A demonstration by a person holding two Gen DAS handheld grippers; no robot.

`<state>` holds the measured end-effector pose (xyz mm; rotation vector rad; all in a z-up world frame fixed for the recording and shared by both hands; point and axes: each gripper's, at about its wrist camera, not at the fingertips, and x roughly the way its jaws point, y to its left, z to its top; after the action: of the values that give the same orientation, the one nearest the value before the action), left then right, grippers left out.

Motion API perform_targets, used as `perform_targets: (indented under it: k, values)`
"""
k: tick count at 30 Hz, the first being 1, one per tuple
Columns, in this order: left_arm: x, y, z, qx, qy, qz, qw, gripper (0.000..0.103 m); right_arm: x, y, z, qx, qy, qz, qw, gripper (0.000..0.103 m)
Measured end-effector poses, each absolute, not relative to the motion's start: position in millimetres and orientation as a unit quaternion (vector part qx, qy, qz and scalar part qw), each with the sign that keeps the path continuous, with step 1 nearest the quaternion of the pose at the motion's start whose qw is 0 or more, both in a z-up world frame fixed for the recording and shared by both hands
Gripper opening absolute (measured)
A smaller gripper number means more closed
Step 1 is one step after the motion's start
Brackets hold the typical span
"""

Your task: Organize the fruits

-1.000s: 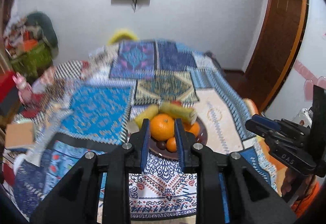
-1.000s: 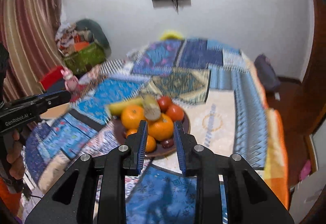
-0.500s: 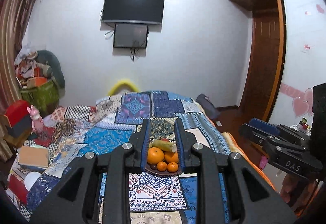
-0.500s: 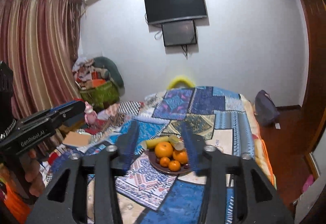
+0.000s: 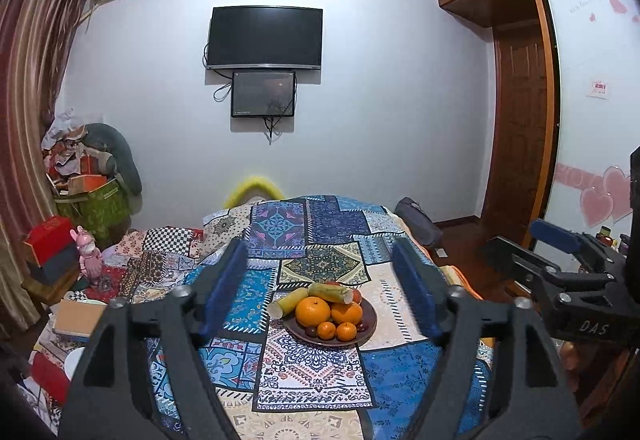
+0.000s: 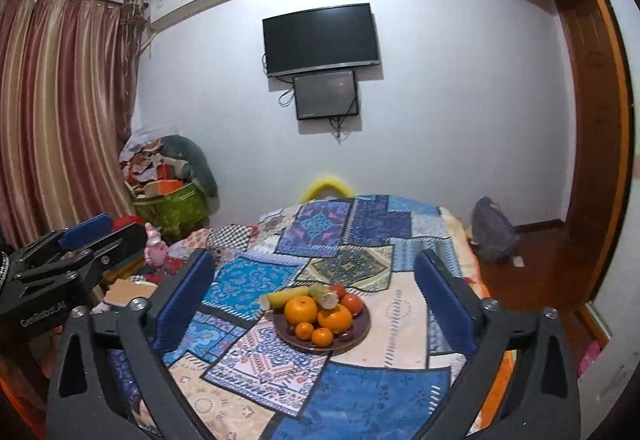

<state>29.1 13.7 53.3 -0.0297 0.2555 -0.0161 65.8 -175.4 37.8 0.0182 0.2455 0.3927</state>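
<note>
A round dark brown plate piled with fruit sits on a patchwork bedspread of blue, cream and purple printed squares. On the plate, a large orange stands at the front left with a second orange touching it on the right. Two small tangerines lie in front of them at the near rim, with a few small dark fruits beside those; what they are is too small to tell. Two yellow-green stalk pieces with cut ends lie across the back of the pile, their long axes running roughly left to right, and red tomatoes sit behind the oranges on the right.

The plate lies ahead of and below both tools, well apart from either. The left gripper has just been opening; its blue-padded jaws now stand spread wide with nothing between them, and the plate shows in the gap. The right gripper has likewise just been opening, fully spread and empty, framing the same plate. From the plate, the left gripper lies a little left of centre and the right one a little right; neither looks clearly nearer. I judge that any pick calls for a forward, downward reach first.

Beyond the plate, the bedspread runs to a white wall carrying a black wall-mounted television with a smaller dark screen under it. Left of the plate stand striped red-brown curtains and a green box heaped with clutter; to its right is a brown wooden wardrobe.
</note>
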Motion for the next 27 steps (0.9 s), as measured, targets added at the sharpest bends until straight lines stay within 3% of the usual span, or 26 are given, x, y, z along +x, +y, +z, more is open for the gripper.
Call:
perform_targets:
  k: [6,27]
  values:
    - [20.7,9.7,53.2,-0.008,0.114,-0.003,0.993,0.102,61.7,-177.0,37.3,0.003,0.118,0.183,0.976,0.103]
    - [20.9,10.9,50.3,-0.008,0.113,-0.005,0.994,0.103,47.7,-174.8,40.7,-0.008,0.098,0.172,0.98,0.103]
